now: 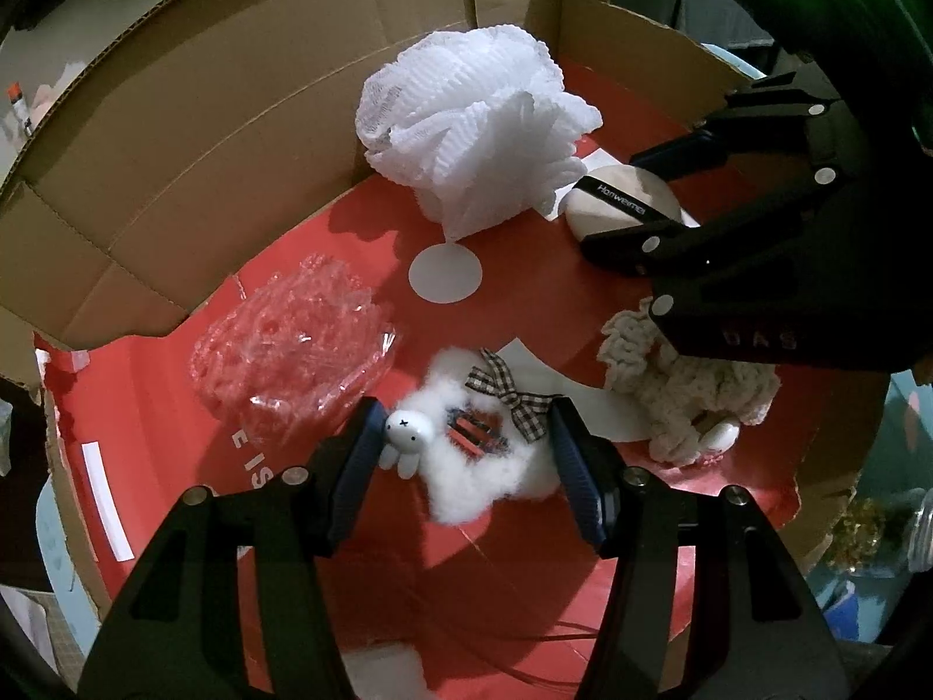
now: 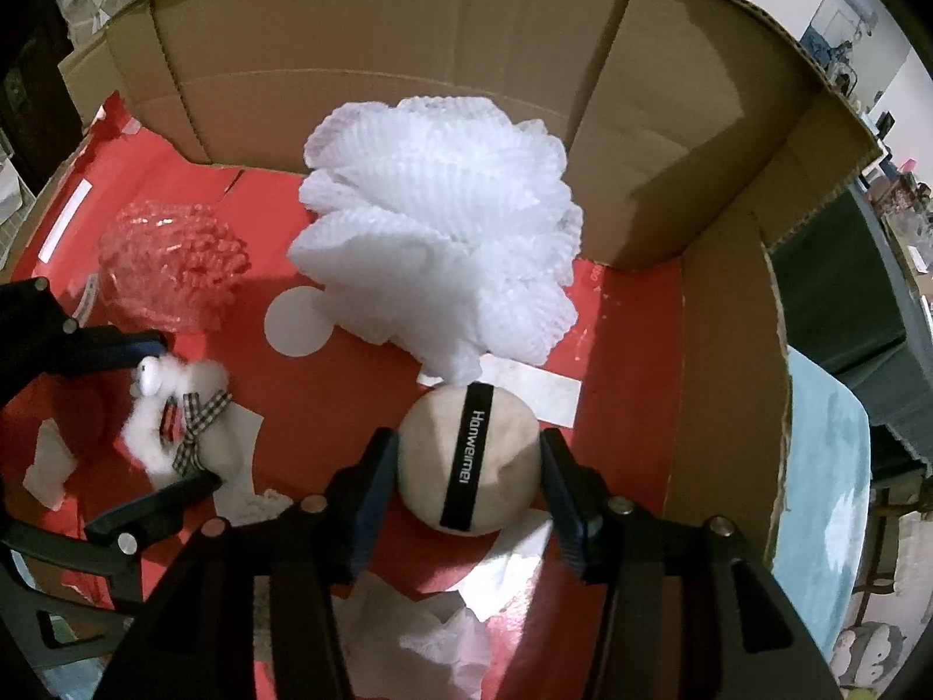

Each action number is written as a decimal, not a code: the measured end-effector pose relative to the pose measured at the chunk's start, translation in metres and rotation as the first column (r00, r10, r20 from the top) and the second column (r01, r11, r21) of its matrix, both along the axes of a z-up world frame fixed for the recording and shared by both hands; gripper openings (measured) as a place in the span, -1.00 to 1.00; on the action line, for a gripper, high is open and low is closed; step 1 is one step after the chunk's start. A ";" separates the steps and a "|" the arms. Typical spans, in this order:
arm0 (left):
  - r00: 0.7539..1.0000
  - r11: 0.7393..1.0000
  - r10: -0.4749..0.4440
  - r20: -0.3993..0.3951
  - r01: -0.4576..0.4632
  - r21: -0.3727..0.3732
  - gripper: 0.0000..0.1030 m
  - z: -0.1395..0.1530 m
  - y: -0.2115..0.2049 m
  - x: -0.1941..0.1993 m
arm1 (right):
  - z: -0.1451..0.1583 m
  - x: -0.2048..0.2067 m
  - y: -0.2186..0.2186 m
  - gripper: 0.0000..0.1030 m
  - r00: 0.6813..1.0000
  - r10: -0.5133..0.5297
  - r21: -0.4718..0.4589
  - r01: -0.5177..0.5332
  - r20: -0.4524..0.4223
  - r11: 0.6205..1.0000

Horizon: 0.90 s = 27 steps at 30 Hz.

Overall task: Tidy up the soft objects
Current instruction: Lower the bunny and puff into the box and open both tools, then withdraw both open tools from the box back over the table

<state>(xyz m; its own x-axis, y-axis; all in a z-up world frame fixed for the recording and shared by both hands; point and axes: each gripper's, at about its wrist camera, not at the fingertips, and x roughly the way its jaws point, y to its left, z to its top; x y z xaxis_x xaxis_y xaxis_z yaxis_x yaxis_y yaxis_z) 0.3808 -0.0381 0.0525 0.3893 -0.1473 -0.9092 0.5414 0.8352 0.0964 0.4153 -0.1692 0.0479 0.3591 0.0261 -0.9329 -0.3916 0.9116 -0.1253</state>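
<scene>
down below, a flattened cardboard box (image 1: 175,186) with a red printed floor (image 1: 326,303) and brown walls standing at the far side fills most of both views. past its edges the room is dim: a pale blue cloth (image 2: 816,466) lies at the right in the right wrist view, and a dark piece of furniture (image 2: 845,291) stands beyond it.

on the red floor, a white mesh bath pouf (image 2: 443,245) sits at the far middle, close to the back wall. a crumpled clear plastic bag (image 1: 291,350) lies to the left of it. a cream crocheted piece (image 1: 688,396) lies at the right in the left wrist view, partly under the other tool.

the left gripper (image 1: 466,437) hangs over a fluffy white hair clip (image 1: 484,466) that has a checked bow and a small white bunny figure; its jaws stand partly apart on either side of the clip, one blue pad right by the bunny, though whether they press on it i cannot tell.

the right gripper (image 2: 469,458) brackets a round beige powder puff (image 2: 501,455) with a black band, just near of the pouf; the jaws sit partly apart close to its sides, and firm contact is not clear.
</scene>
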 end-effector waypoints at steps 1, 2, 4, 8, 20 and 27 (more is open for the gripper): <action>1.000 1.000 0.002 0.000 -0.002 -0.001 0.11 0.000 0.001 0.000 | 0.000 0.000 0.000 0.04 1.000 0.002 0.001 -0.002 0.000 1.000; 1.000 1.000 0.003 0.001 -0.003 -0.002 0.19 0.001 0.001 0.000 | 0.001 -0.001 0.001 0.05 1.000 0.003 0.002 -0.003 0.000 1.000; 1.000 1.000 0.006 0.007 -0.006 0.008 0.33 0.000 0.000 0.000 | 0.001 -0.002 0.002 0.10 1.000 0.007 0.003 -0.007 0.000 1.000; 1.000 1.000 0.002 0.017 -0.002 0.004 0.34 0.002 0.001 -0.002 | 0.001 -0.006 0.008 0.17 1.000 0.022 -0.015 -0.022 0.014 1.000; 0.993 0.991 0.076 0.091 -0.065 -0.118 0.44 0.061 0.028 -0.035 | 0.053 -0.048 -0.003 0.43 0.994 0.000 0.058 -0.007 0.107 0.998; 0.965 0.975 0.128 0.230 -0.080 -0.209 0.49 0.116 0.039 -0.099 | 0.122 -0.107 -0.023 0.67 0.966 -0.035 0.124 0.003 0.257 0.992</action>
